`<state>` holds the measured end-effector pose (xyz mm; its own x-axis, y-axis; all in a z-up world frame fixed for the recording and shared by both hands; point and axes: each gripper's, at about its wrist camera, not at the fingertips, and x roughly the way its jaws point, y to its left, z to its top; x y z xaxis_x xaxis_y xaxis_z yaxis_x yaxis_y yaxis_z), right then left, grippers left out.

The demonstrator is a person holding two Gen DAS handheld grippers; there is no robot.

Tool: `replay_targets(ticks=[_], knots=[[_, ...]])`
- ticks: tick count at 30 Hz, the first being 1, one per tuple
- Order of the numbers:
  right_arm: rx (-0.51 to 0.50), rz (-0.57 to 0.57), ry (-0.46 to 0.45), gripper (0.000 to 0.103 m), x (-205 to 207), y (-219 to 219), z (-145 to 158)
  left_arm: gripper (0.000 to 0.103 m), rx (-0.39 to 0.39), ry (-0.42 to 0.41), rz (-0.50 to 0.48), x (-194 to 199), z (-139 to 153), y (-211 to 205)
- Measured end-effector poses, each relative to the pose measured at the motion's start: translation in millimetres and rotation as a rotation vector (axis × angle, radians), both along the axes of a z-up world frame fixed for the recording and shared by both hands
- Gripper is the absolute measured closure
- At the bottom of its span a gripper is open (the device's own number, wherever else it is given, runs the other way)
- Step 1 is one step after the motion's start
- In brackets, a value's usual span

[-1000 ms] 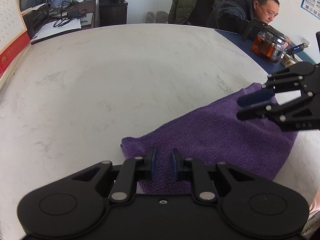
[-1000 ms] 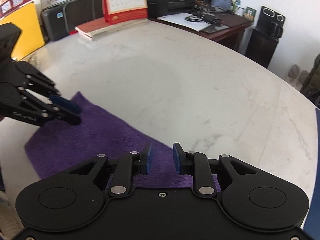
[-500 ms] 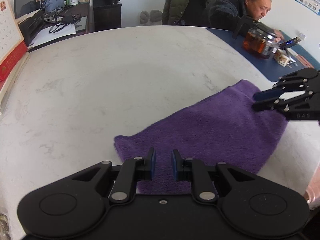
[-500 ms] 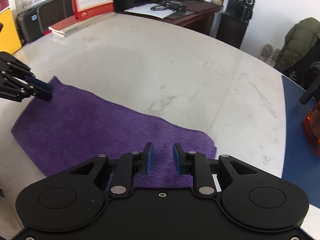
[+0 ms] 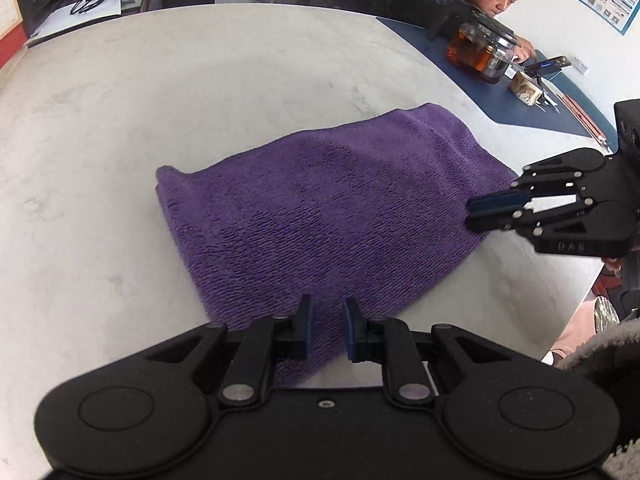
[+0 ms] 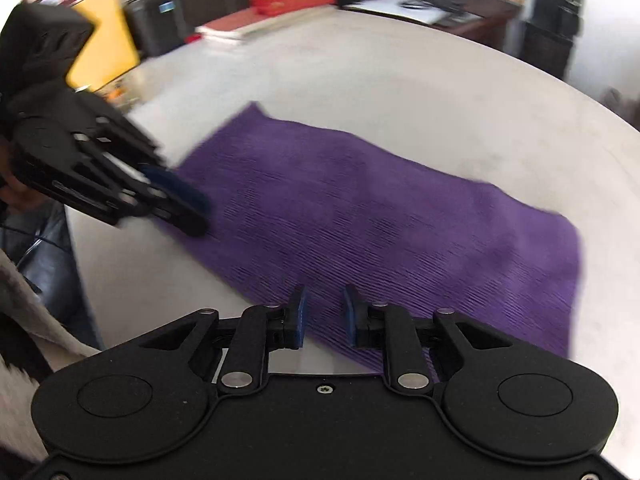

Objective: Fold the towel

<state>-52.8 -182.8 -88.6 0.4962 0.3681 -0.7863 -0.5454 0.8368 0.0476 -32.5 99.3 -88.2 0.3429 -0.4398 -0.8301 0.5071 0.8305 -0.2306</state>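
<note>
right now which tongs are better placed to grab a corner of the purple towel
Probably the left tongs: open, with the near corner of the purple terry towel lying between their pads. The right tongs, also open, sit over the towel's long edge, away from its corners.

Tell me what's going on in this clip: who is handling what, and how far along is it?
A person holds a two-finger gripper in each hand over a purple towel lying flat on a white marble table. The left gripper and right gripper are both open at the towel's near edge, gripping nothing. No fold is visible yet. Another person sits at the far side beside a glass teapot.
</note>
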Motion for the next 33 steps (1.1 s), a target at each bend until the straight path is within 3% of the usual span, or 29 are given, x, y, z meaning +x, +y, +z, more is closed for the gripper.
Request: replay_targets(ticks=[5,8,13,17,19,22,24,28,30,33], knots=[[-0.028,-0.155,0.002,0.089,6,-48,-2,0.088,0.034,0.011,0.029,2,7,3],[-0.032,-0.192,-0.027,0.088,7,-49,8,0.088,0.045,-0.033,0.015,6,17,-1],[0.05,-0.081,-0.072,0.088,18,-9,13,0.088,0.07,-0.091,-0.02,31,17,-18],[0.083,0.074,-0.082,0.089,32,40,1,0.088,0.084,-0.069,-0.006,40,5,-21],[0.07,0.091,-0.069,0.089,33,41,-6,0.088,0.085,-0.07,0.005,40,5,-19],[0.061,0.015,-0.083,0.09,29,2,-9,0.088,0.087,-0.07,0.022,38,5,-17],[0.04,-0.099,-0.08,0.09,32,-38,-10,0.088,0.088,-0.071,0.033,37,5,-16],[-0.017,-0.22,-0.073,0.089,38,-78,-8,0.088,0.09,-0.072,0.055,36,5,-13],[-0.024,-0.227,-0.078,0.088,38,-79,-3,0.088,0.094,-0.084,0.061,36,8,-14],[0.027,-0.136,-0.123,0.088,38,-51,9,0.088,0.102,-0.109,0.066,45,13,-19]])
